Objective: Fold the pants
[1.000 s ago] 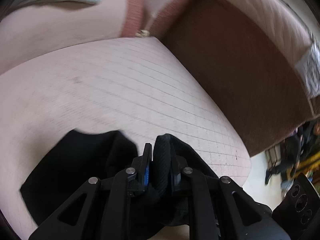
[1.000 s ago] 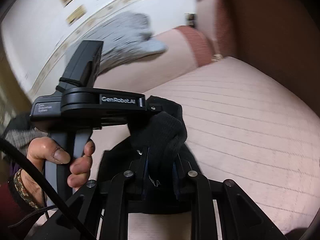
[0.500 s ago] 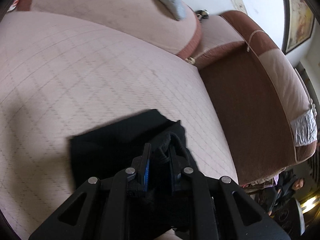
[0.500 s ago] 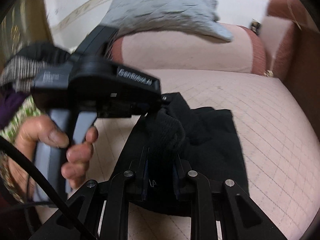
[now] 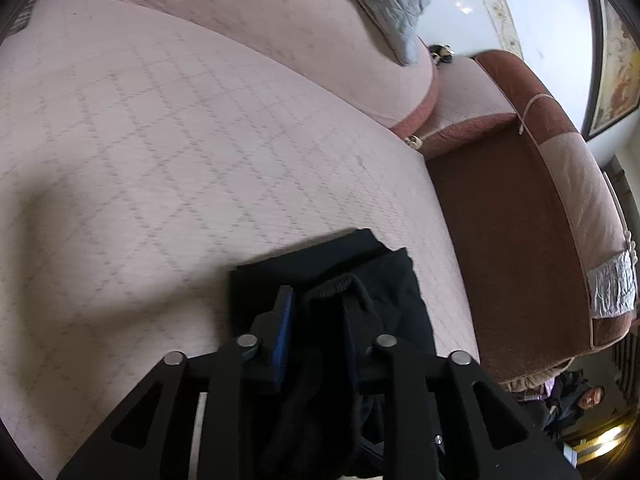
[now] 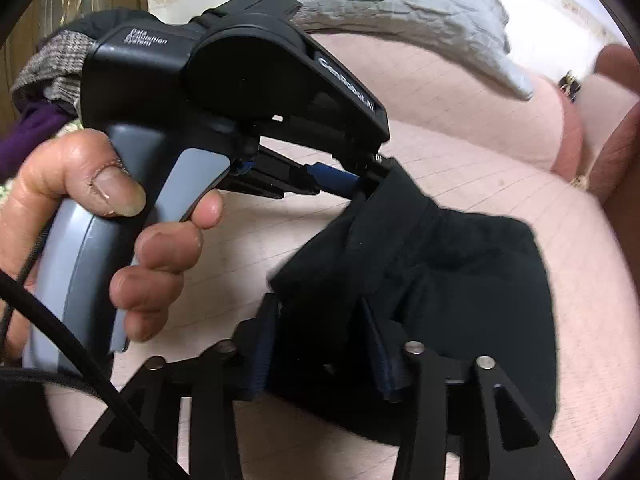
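The black pants lie folded into a small bundle on the pink quilted sofa seat. My left gripper has its jaws parted around the waistband fold, with fabric still between them. In the right wrist view the pants spread to the right. My right gripper has its jaws wide apart with a cloth fold lying loosely between them. The left gripper body, held by a hand, sits just above and left of the pants in that view.
A grey cushion rests on the sofa back. The brown armrest rises at the right. A grey cushion also shows in the right wrist view. A cable runs from the left gripper.
Both grippers have opened their jaws on the pants. The pants have come down onto the seat as a smaller bundle. The left gripper has moved closer to the right camera.
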Available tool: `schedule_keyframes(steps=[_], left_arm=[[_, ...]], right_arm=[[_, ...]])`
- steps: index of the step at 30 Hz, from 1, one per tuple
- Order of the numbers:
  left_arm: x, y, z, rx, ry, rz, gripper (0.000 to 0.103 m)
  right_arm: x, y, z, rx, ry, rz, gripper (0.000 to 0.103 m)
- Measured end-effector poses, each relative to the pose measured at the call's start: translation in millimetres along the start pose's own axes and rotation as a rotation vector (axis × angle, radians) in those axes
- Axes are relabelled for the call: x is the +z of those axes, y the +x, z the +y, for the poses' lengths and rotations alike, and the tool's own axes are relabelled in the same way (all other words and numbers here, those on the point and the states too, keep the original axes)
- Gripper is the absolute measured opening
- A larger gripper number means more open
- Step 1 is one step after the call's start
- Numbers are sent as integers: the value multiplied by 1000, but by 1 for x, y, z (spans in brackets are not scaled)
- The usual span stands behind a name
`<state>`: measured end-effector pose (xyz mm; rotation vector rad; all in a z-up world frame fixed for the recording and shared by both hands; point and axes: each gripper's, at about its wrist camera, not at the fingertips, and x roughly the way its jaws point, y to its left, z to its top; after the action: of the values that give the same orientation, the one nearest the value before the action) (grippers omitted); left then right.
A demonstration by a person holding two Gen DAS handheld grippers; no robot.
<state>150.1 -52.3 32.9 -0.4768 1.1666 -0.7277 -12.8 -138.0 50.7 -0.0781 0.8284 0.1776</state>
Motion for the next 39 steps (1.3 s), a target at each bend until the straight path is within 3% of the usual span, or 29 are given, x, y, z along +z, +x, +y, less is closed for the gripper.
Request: schedule_keyframes(steps=[3, 12, 16, 21, 24, 26, 30, 36, 39], left_arm=[[-3, -14, 13, 17, -42, -19, 38], [-10, -60, 28, 88, -89, -105, 39], [-10, -74, 6, 60, -63, -150, 39], [-13, -51, -45, 12, 61, -100, 49], [-14, -22, -61, 9, 79, -50, 49], [-13, -7, -58, 41, 69, -37, 49], [-10, 15, -35, 182, 19, -36, 49], [-18, 18, -22, 205, 65, -45, 49], [-18, 14, -15, 164, 26, -48, 50]], right_arm=[[-2, -3, 0, 39, 25, 3, 56], [-27, -44, -10, 125, 46, 38, 63], [-40, -75, -37, 124, 100, 23, 63], [-42, -104, -76, 81, 226, -38, 63], [-39, -112, -102, 103, 339, -70, 63], [-36, -108, -116, 153, 416, -76, 63], [-38, -77, -131, 207, 504, -23, 63], [-51, -56, -130, 186, 498, 4, 62], [-50, -55, -121, 138, 436, 9, 62]])
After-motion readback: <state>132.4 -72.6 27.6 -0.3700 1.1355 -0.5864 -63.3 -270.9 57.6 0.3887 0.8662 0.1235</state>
